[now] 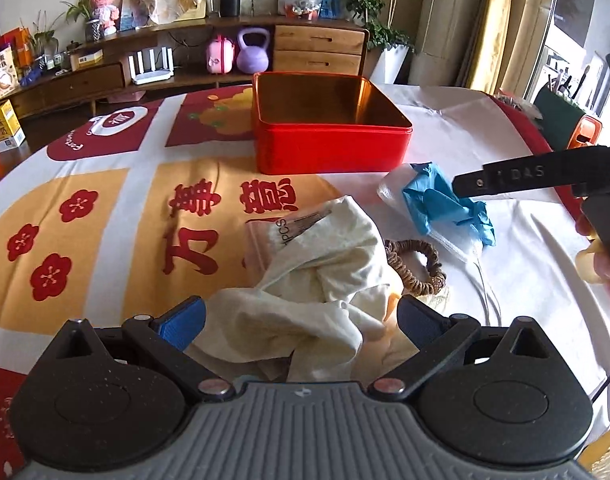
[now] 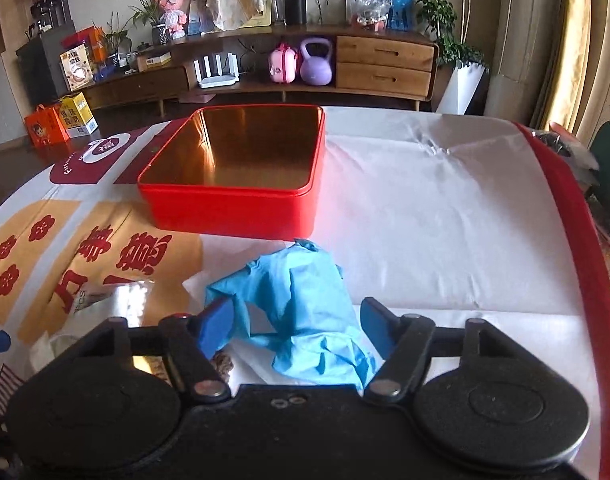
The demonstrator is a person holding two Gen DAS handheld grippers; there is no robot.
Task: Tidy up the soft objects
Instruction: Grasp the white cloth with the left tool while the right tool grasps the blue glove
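Cream crumpled cloth point(image 1: 321, 280) lies on the tabletop point(image 1: 445, 128) between my left gripper's point(image 1: 301, 322) wide jaws; my right gripper point(image 2: 295, 322) straddles the crumpled blue glove point(image 2: 301, 300), jaws wide, before the red tin box point(image 2: 233, 208).

Bright daylight from right, glare on tin point(image 2: 241, 148) interior, fisheye-bent edges, slightly soft

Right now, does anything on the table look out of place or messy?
Yes. The cream cloth, blue glove and brown scrunchie lie crumpled together on the tablecloth, while the red tin behind them stands empty.
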